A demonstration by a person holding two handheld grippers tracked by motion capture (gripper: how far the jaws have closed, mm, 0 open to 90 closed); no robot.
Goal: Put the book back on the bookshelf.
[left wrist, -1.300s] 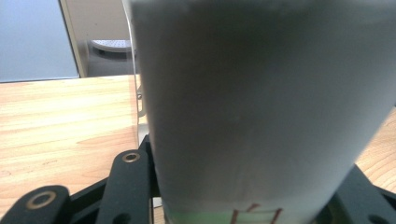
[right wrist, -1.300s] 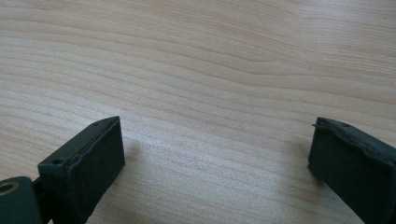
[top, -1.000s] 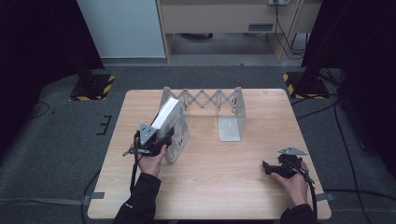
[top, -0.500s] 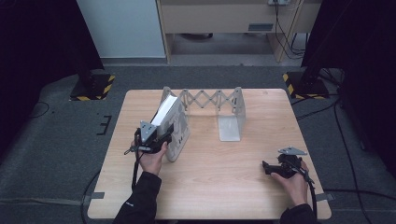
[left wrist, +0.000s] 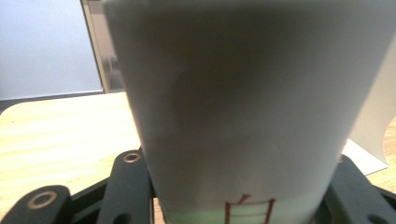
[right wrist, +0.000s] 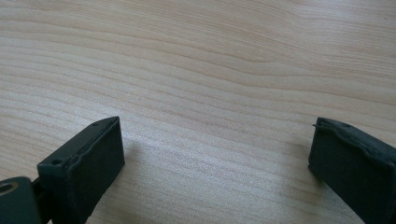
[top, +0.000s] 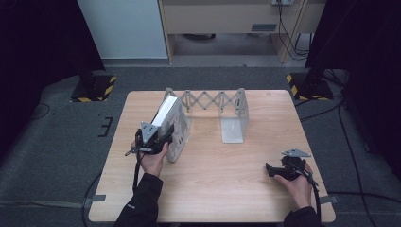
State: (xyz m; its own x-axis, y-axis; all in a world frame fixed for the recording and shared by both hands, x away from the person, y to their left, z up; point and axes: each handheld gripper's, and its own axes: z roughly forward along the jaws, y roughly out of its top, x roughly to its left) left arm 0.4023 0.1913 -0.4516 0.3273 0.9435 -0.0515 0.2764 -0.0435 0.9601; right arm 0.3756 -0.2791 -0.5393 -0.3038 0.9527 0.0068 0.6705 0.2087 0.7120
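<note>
High view: 1 wooden tabletop (top: 213, 189), 1 extendable metal book rack (top: 222, 106) w/ 2 end plates, 1 white book (top: 163, 113), 2 claws. L claw (top: 158, 137) clamps the book, tilted against the rack's left plate. R claw (top: 272, 169) rests wide on the tabletop, nothing between its jaws. Left gripper view: red printed mark (left wrist: 250, 210) on the cover, unreadable. Vs. earlier frames: no change.

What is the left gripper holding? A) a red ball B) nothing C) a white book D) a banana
C: the left gripper is clamped on a white book, which leans at the left end of the metal expanding rack.
</note>
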